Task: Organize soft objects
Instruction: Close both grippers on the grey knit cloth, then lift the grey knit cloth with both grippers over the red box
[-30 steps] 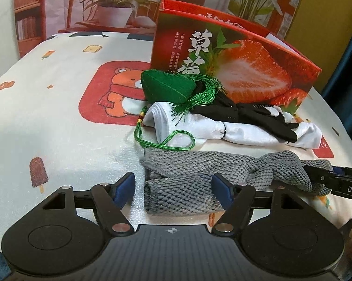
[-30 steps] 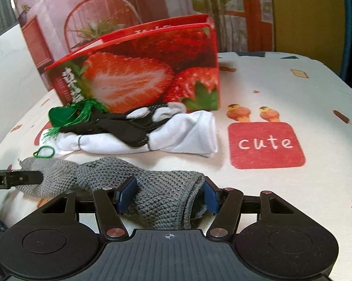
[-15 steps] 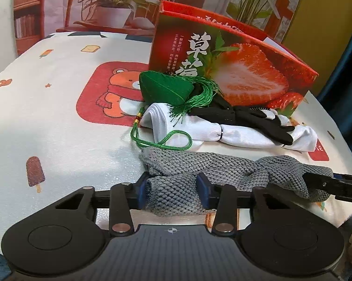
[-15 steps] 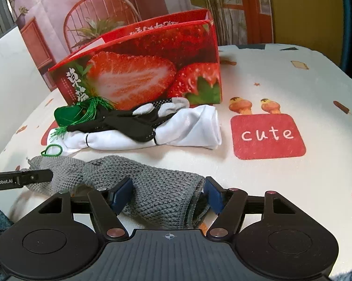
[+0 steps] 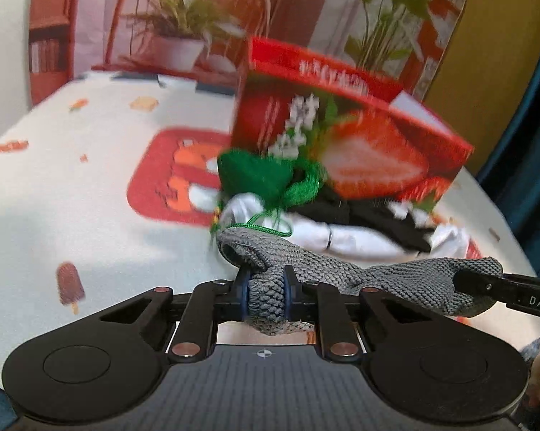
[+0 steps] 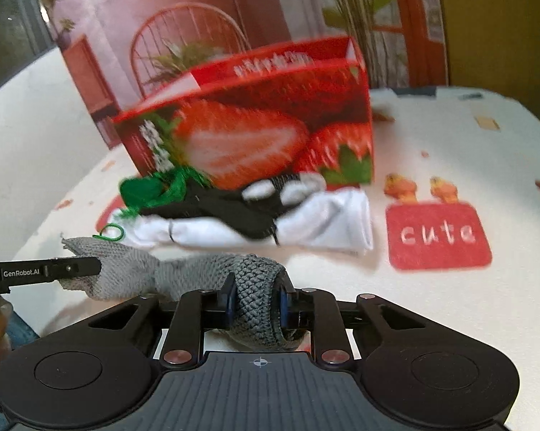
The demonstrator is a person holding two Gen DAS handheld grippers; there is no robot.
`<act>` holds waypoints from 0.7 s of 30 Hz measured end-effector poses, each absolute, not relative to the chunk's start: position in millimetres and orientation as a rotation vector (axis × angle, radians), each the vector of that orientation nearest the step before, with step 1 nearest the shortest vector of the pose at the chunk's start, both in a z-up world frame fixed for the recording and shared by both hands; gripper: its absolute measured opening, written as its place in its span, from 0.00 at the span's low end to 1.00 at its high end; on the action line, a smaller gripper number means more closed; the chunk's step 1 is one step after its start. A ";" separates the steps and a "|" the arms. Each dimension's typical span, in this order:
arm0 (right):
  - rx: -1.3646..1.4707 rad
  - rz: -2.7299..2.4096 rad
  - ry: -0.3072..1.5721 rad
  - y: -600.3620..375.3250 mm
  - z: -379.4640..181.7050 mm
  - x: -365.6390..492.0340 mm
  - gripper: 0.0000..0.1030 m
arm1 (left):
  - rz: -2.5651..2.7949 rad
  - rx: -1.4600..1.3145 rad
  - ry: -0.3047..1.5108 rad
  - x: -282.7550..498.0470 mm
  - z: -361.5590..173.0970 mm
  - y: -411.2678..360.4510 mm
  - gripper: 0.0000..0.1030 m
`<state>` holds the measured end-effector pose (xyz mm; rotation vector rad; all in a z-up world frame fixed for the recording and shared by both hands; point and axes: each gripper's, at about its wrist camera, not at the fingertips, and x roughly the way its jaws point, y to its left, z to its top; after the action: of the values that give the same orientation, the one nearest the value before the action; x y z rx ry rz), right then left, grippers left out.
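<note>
Left gripper (image 5: 267,296) and right gripper (image 6: 256,300), jaws closing, each pinch one end of grey knit cloth (image 5: 395,280) above table (image 5: 72,215). Risk: green tassel cord (image 5: 270,228) touching cloth, may snag; uneven pull slips bunched end.

Coarse, matt knit in the grey cloth (image 5: 341,269), chunky and rough where bunched between blue pads. Smooth white fabric with a slight sheen in the rolled garment (image 6: 323,226); matt black textile in the glove (image 6: 226,208) on top. Silky, shiny threads on the green tassel (image 5: 302,183), soft cloth on its green pouch (image 5: 252,172). Glossy printed cardboard on the strawberry box (image 6: 255,136). Matt printed cover on the table (image 5: 72,197). Matt black plastic with small metal rivets on the left tongs (image 5: 266,296) and right tongs (image 6: 257,298).
</note>
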<state>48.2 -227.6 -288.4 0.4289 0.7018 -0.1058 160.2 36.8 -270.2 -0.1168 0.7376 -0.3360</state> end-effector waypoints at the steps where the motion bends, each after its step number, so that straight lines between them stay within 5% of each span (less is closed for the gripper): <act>1: 0.422 -0.098 0.684 -227.6 -283.6 47.8 0.19 | -0.336 -0.117 0.714 157.9 -264.6 38.0 0.18; 14: 0.305 -0.050 0.453 -242.8 -204.7 69.3 0.18 | -0.349 -0.029 0.431 166.4 -176.7 23.0 0.18; 21: 0.277 -0.071 0.424 -278.0 -167.6 117.0 0.18 | -0.367 -0.017 0.430 216.2 -146.3 2.0 0.18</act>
<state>117.0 -278.0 -167.6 0.2766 0.4238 -0.0708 216.2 2.0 -146.3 -0.0173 0.4299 -0.3672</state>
